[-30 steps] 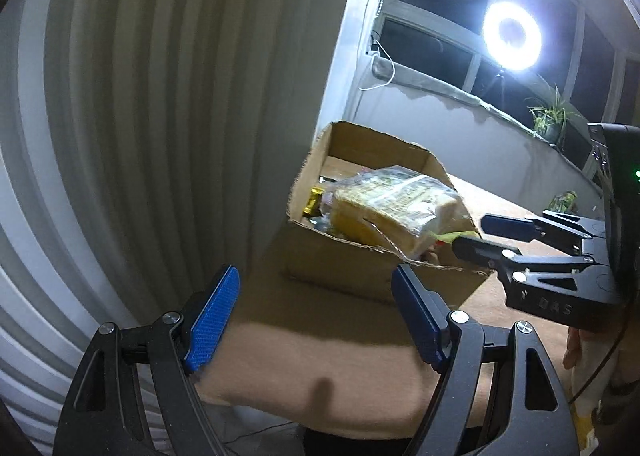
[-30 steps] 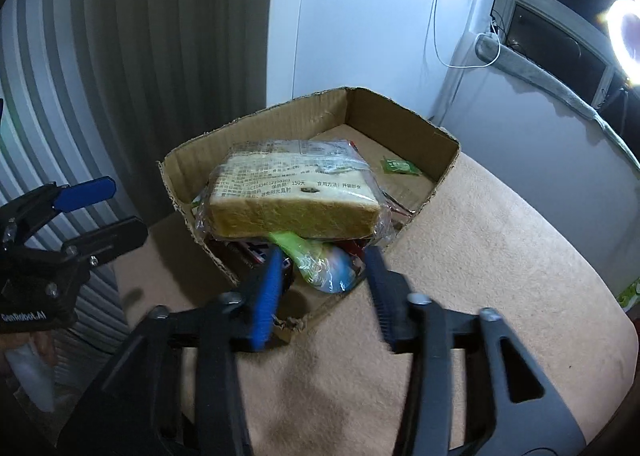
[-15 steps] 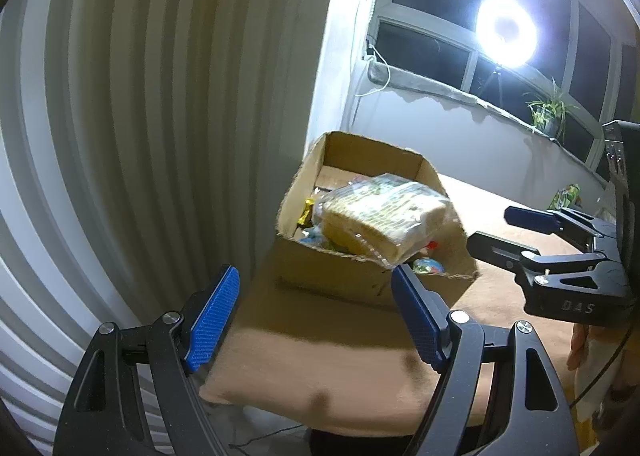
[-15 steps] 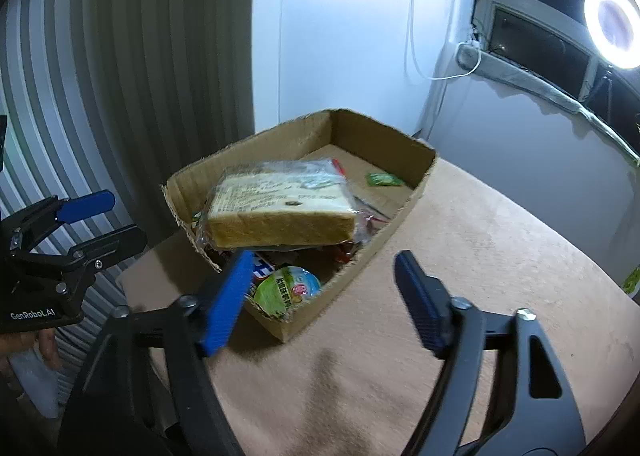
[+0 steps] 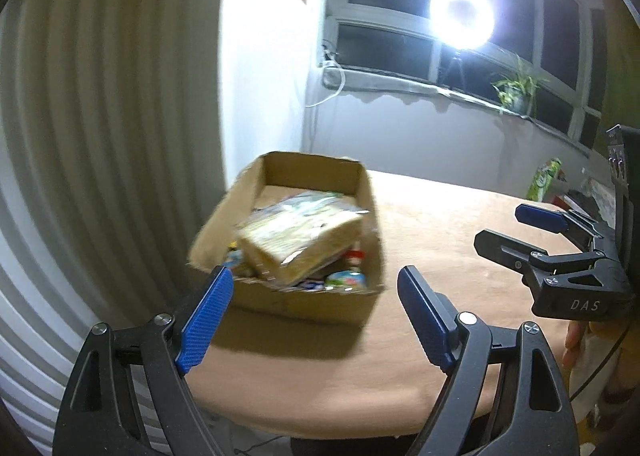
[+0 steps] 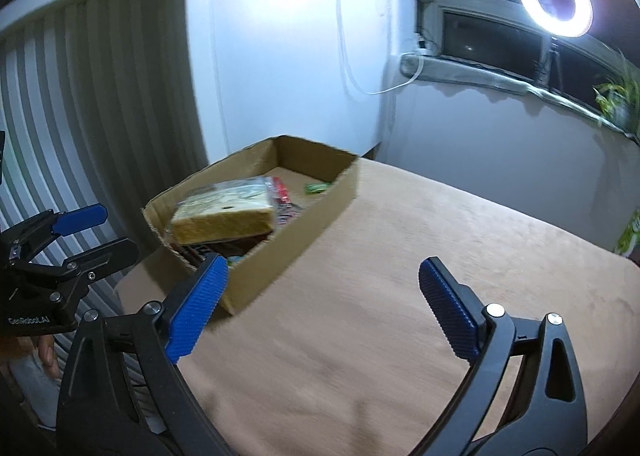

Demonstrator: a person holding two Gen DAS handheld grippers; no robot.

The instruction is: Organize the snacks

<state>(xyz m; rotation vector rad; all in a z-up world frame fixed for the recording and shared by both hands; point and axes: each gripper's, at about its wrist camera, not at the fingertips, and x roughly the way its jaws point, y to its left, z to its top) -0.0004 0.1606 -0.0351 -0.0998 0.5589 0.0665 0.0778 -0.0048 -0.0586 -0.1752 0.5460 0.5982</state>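
Open brown cardboard box sits ahead-left of right gripper on tan table; clear-wrapped bread loaf lies atop snacks inside.

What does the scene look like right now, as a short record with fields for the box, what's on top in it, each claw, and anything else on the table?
box: open cardboard box near the table corner
top item: bagged bread loaf lying on other snacks
left claw: open, empty, short of the box
right claw: open, empty, over bare table
elsewhere: green packet at the far edge
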